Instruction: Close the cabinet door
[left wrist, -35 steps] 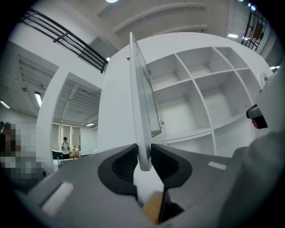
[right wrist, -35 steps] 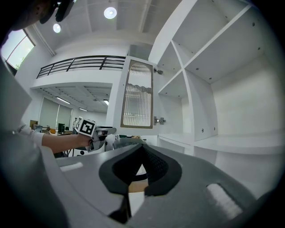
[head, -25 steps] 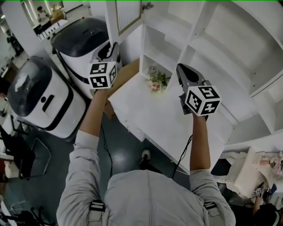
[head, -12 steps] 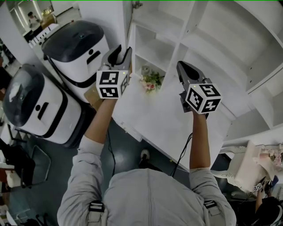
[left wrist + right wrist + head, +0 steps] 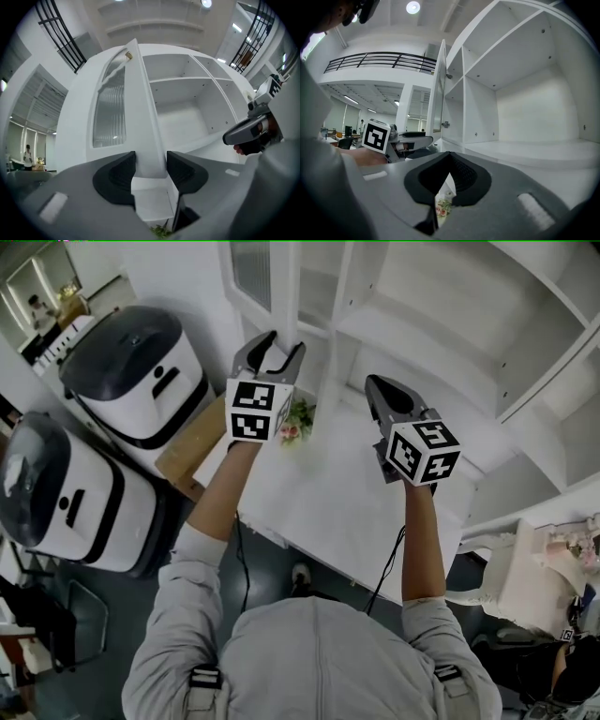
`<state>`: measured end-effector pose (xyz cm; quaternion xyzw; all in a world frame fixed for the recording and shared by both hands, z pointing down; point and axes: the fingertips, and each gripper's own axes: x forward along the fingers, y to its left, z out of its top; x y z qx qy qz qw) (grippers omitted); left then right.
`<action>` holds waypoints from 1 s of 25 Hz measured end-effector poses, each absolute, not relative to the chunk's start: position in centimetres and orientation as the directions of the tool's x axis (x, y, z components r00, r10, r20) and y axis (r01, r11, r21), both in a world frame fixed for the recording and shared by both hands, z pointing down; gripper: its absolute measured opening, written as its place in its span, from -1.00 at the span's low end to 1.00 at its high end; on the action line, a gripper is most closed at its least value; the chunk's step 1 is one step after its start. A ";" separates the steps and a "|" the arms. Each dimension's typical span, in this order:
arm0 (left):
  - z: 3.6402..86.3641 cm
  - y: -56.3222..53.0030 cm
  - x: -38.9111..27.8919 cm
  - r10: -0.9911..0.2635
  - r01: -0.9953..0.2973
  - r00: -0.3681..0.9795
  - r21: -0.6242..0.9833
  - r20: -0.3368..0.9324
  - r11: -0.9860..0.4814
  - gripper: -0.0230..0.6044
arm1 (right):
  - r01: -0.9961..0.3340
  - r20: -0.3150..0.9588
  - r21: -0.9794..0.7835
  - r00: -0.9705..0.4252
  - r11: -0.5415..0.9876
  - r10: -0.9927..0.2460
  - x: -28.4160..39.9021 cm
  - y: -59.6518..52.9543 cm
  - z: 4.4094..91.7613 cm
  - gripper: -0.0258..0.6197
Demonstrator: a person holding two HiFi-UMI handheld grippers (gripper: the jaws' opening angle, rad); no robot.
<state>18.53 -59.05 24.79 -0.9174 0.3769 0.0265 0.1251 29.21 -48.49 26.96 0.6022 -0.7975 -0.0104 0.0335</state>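
Note:
The white cabinet door (image 5: 110,108) with its ribbed glass pane stands ajar in front of the open white shelves (image 5: 422,315). Its free edge (image 5: 150,140) faces my left gripper (image 5: 151,166). That gripper's jaws are opening; the door's edge lies between them and the pads are off it. In the head view the left gripper (image 5: 281,341) is at the door's (image 5: 286,282) lower edge. My right gripper (image 5: 372,385) hovers over the counter to the right, shut with nothing in it. In the right gripper view its tips (image 5: 449,157) meet, and the door (image 5: 439,89) shows edge-on.
A small bunch of flowers (image 5: 297,420) sits on the white counter (image 5: 328,502) below the door. Two white-and-black machines (image 5: 141,371) (image 5: 56,493) stand on the floor to the left, beside a brown board (image 5: 192,442). A cable (image 5: 384,577) hangs from the right gripper.
My left gripper has travelled right toward the shelves and the door has swung with it toward the cabinet. Its jaws have spread apart. The right gripper has shifted a little.

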 end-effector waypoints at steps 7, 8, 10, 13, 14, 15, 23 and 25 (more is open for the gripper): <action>24.7 -59.9 21.6 -0.636 -0.652 0.757 -0.242 -0.150 -0.719 -0.24 | -0.962 0.037 0.055 -0.264 0.266 -0.964 32.0 -49.6 27.1 -0.92; 24.7 -60.1 22.1 -0.633 -0.650 0.759 -0.240 -0.151 -0.721 -0.24 | -0.962 0.038 0.053 -0.264 0.266 -0.964 32.3 -49.8 27.2 -0.92; 24.7 -60.6 22.9 -0.629 -0.647 0.762 -0.233 -0.154 -0.726 -0.25 | -0.962 0.039 0.047 -0.266 0.268 -0.963 32.7 -50.2 27.5 -0.92; 24.6 -61.1 23.9 -0.624 -0.646 0.764 -0.222 -0.167 -0.731 -0.26 | -0.962 0.036 0.032 -0.269 0.270 -0.963 33.2 -50.5 27.9 -0.92; 24.6 -61.2 24.2 -0.622 -0.645 0.764 -0.219 -0.171 -0.732 -0.27 | -0.962 0.038 0.029 -0.269 0.270 -0.962 33.3 -50.6 28.1 -0.92; 24.6 -61.4 24.4 -0.620 -0.643 0.765 -0.216 -0.172 -0.734 -0.27 | -0.962 0.041 0.029 -0.270 0.271 -0.962 33.4 -50.8 28.3 -0.92; 24.4 -62.8 26.2 -0.610 -0.632 0.775 -0.195 -0.167 -0.750 -0.29 | -0.959 0.054 0.033 -0.280 0.282 -0.958 33.7 -51.2 29.0 -0.92; 24.3 -63.3 26.4 -0.607 -0.629 0.777 -0.193 -0.165 -0.753 -0.30 | -0.960 0.055 0.032 -0.276 0.278 -0.960 33.8 -51.2 29.1 -0.92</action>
